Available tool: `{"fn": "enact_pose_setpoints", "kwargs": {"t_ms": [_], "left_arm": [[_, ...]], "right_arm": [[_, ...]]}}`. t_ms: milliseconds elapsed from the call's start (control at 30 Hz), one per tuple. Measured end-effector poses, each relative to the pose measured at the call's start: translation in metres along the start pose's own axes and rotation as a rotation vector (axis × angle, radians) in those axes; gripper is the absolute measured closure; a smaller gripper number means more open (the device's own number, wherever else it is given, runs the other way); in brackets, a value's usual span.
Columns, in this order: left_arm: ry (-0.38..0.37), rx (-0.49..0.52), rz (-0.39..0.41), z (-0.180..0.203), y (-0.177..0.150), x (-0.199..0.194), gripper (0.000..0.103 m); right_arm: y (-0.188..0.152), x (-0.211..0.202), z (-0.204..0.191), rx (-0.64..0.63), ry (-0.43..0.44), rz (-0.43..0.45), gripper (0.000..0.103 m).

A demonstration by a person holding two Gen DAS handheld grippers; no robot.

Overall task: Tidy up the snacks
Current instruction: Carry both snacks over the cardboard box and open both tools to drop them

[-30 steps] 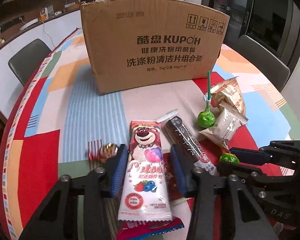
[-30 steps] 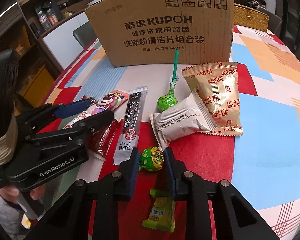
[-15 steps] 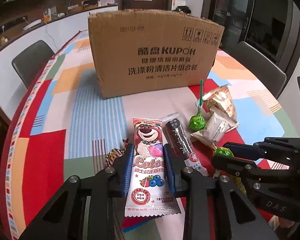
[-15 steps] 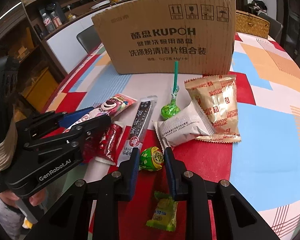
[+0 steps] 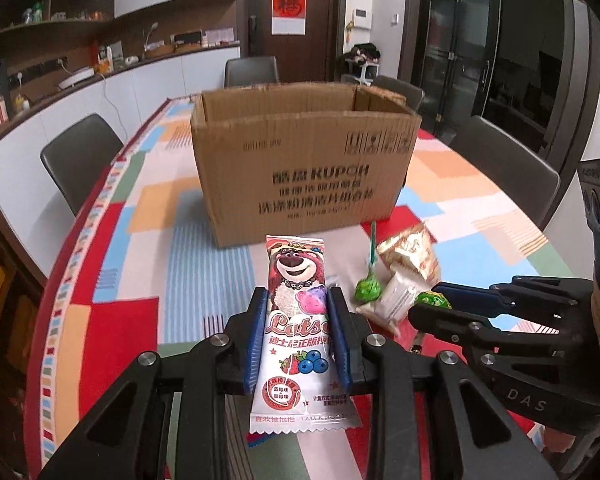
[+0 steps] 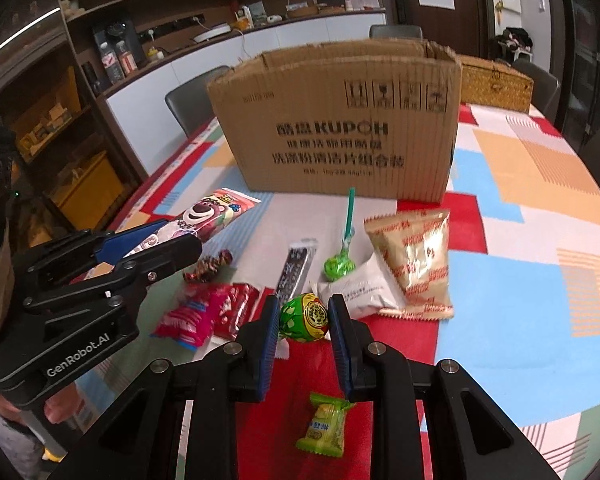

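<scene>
The bear packet (image 5: 298, 322) sat clamped between the pads of the left gripper (image 5: 298, 332), clear of the table. Its long axis ran straight ahead along the fingers, bear end forward, toward the box (image 5: 304, 168). The round green candy (image 6: 305, 317) was pinched crosswise in the right gripper (image 6: 305, 328), also off the cloth.

The box stood dead ahead of both tools, beyond the loose snacks, its open top higher than either load. That was the relation that counted: both loads would have to clear the near wall before going in. Judging from the two views, neither gripper was plainly nearer; they hung side by side, the left one at the left of the right wrist view.

Left on the table (image 6: 520, 280) between grippers and box lay the lollipop (image 6: 339, 266), stick pointing at the box, a white pack (image 6: 360, 294) partly under a gold pack (image 6: 416, 256), a dark bar (image 6: 296, 266), red wrappers (image 6: 212, 314), and a small green sachet (image 6: 324, 424) nearest the right gripper.
</scene>
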State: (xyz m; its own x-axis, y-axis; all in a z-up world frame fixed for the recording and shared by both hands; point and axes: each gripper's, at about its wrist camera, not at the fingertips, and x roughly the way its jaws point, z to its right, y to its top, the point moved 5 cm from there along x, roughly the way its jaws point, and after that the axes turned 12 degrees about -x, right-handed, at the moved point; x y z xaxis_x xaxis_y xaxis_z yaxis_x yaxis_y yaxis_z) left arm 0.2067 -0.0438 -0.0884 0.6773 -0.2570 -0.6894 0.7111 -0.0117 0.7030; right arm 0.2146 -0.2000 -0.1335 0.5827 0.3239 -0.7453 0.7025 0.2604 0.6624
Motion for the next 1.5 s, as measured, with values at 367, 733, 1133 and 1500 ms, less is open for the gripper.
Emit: {"fn": "enact_pose_setpoints", "kwargs": {"t_ms": [367, 733, 1133, 1500], "left_arm": [[-0.001, 0.010, 0.117, 0.009, 0.044, -0.027, 0.073], [-0.002, 0.040, 0.211, 0.019, 0.110, -0.035, 0.073], [-0.018, 0.002, 0.172, 0.013, 0.174, 0.000, 0.073], [-0.018, -0.027, 0.079, 0.006, 0.195, 0.051, 0.072]], "right_arm": [[0.045, -0.039, 0.008, -0.029, -0.054, 0.143, 0.077], [0.117, -0.068, 0.038, -0.037, -0.150, 0.281, 0.077], [0.189, -0.049, 0.071, -0.007, -0.176, 0.299, 0.077], [0.204, 0.004, 0.095, 0.037, -0.167, 0.196, 0.077]]}}
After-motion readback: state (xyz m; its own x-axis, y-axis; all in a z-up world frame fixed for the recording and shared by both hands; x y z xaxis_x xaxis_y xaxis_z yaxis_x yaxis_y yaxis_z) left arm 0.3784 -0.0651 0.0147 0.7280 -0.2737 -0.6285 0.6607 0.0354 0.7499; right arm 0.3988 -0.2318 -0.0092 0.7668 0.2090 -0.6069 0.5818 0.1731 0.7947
